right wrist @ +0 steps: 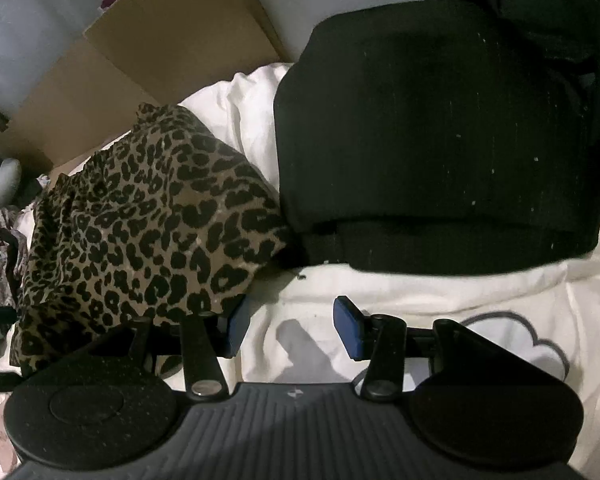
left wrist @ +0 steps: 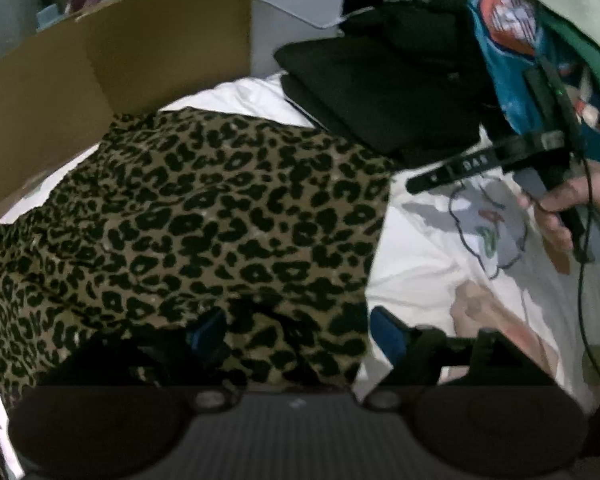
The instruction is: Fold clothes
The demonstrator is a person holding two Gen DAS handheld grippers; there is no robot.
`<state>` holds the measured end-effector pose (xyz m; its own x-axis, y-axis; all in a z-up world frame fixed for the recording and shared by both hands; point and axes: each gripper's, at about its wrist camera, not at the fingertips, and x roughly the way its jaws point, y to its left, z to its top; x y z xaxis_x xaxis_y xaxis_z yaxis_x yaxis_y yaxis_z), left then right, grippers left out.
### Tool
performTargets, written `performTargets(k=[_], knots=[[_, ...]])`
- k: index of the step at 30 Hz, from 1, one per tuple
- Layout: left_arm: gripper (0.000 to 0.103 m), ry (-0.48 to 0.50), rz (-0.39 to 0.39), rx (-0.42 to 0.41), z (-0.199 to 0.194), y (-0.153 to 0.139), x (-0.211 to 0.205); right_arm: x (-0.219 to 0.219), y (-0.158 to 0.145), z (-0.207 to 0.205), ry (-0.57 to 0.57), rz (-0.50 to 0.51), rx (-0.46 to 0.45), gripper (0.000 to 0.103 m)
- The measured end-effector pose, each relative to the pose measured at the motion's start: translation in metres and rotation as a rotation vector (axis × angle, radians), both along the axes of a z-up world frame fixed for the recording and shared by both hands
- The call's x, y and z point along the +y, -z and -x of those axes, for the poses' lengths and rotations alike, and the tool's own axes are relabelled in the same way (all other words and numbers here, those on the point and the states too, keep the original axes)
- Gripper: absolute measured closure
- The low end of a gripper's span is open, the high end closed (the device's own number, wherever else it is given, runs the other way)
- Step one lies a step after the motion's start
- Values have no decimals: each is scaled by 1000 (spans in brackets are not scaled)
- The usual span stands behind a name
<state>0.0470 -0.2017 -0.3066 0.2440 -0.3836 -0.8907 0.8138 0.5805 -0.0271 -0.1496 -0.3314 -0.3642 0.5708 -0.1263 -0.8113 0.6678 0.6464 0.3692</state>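
**Leopard-print garment spread on the bed, both grippers parted**

The leopard-print garment lies spread over the white bedding, reaching toward the bed's left side where a cardboard box stands against it; in the right wrist view the same cloth bunches up at the left, its near edge draped over the left finger of the right gripper. A folded black garment sits just beside the leopard print, toward the far right of the bed, its near edge resting on the bedding; more dark clothing is heaped behind it.

The left gripper hovers low over the near edge of the leopard cloth; its jaws stand apart, one blue pad half buried in the print, the other over bare bedding, and whether the cloth is pinched cannot be told. The right gripper's jaws are likewise spread wide, with nothing between the blue pads but white sheet bearing a cloud outline.

In the left wrist view a hand at the right edge grips the right gripper's black handle, a thin cable trailing from it; a teal and orange printed fabric hangs at the upper right, above the black pile.
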Motion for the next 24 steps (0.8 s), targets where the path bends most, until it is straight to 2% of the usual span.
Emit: performTargets(k=[5, 7, 8, 10, 11, 12, 18, 24], knots=[[22, -21, -24, 2, 2, 10, -1, 5, 2, 3, 5, -9, 5, 50], [25, -18, -16, -6, 3, 9, -4, 6, 3, 2, -4, 2, 12, 50], [31, -7, -15, -21, 5, 8, -5, 7, 3, 1, -8, 7, 16, 50], [48, 12, -18, -25, 7, 8, -7, 9, 3, 0, -17, 17, 23, 50], [74, 11, -25, -16, 6, 10, -6, 9, 3, 0, -22, 22, 26, 50], [93, 8, -35, -6, 5, 12, -4, 10, 3, -1, -26, 27, 30, 50], [99, -104, -23, 30, -13, 11, 29, 12, -1, -10, -59, 64, 13, 50], [99, -228, 0, 29, -32, 2, 62, 9, 3, -25, -77, 76, 11, 50]])
